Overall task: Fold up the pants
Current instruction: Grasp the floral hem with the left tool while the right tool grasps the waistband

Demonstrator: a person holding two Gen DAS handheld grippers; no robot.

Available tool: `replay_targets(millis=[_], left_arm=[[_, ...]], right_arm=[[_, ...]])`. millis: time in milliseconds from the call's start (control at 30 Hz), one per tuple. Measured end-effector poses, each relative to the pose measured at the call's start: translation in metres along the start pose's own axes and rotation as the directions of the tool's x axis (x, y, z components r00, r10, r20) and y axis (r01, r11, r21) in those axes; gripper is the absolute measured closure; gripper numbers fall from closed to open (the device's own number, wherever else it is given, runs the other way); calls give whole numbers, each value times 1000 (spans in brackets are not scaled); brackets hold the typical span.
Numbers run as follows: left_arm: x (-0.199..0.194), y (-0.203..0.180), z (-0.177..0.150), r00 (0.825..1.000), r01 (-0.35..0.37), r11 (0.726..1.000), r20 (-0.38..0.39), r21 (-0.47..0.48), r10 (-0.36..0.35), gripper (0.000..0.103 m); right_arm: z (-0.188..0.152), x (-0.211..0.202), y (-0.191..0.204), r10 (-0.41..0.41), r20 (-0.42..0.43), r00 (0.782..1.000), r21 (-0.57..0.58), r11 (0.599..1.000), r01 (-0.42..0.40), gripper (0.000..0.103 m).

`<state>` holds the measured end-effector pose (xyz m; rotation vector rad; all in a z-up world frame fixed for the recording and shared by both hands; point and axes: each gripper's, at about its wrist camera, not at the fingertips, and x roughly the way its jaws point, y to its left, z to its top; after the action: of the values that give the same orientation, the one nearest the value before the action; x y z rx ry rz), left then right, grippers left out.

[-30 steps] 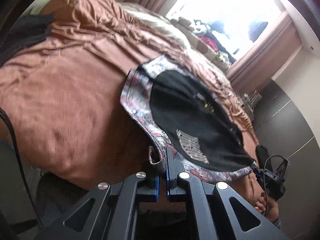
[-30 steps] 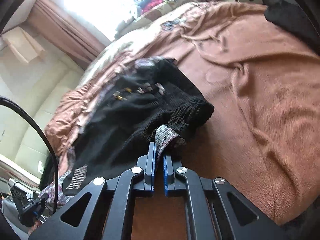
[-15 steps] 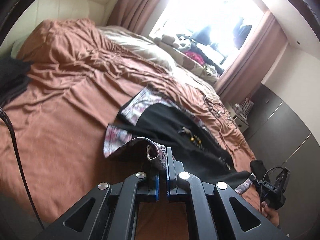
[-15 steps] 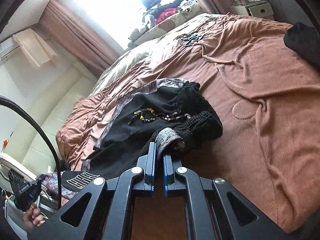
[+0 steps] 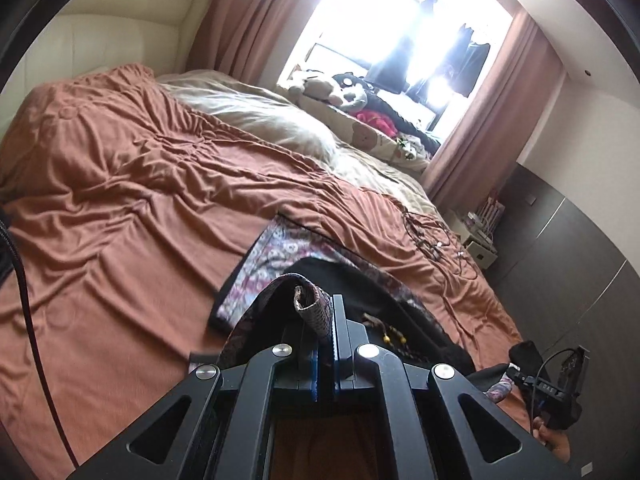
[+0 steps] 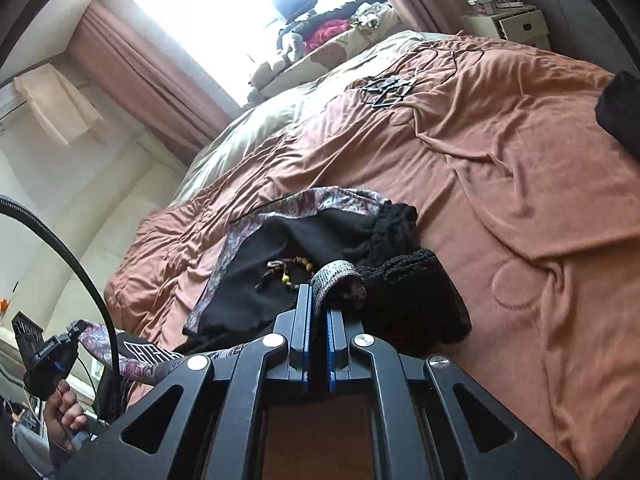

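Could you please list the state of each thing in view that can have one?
left gripper: shut on the pants' patterned edge.
right gripper: shut on the patterned edge.
pants: partly lifted, not yet folded.
bedspread: wrinkled.
curtains: drawn open.

The right gripper pinches a patterned fold of the pants between its blue-edged fingers, which stand nearly together. The pants, black with a paisley border, lie crumpled on the rust-coloured bed cover, with a string of beads resting on the black cloth just beyond the pinched fold. To the right of the fold bulges a black knitted part. Far left of the pants, a hand holds the left gripper, from which a patterned strip of the garment trails.
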<state>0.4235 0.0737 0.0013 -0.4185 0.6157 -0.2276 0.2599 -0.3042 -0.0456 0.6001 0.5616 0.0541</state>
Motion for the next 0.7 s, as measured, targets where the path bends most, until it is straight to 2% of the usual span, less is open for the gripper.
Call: replay_targets(millis=[333, 467, 700], left_arm=[[68, 12, 50, 999, -2, 1000, -41, 14, 3, 98], [97, 10, 71, 998, -10, 998, -56, 57, 14, 98], [167, 19, 97, 992, -25, 996, -123, 84, 35, 98]], right_arm=[[42, 63, 12, -53, -44, 998, 12, 998, 53, 100], [55, 85, 18, -81, -52, 995, -8, 997, 81, 100], [70, 121, 22, -136, -67, 988, -23, 991, 135, 100]])
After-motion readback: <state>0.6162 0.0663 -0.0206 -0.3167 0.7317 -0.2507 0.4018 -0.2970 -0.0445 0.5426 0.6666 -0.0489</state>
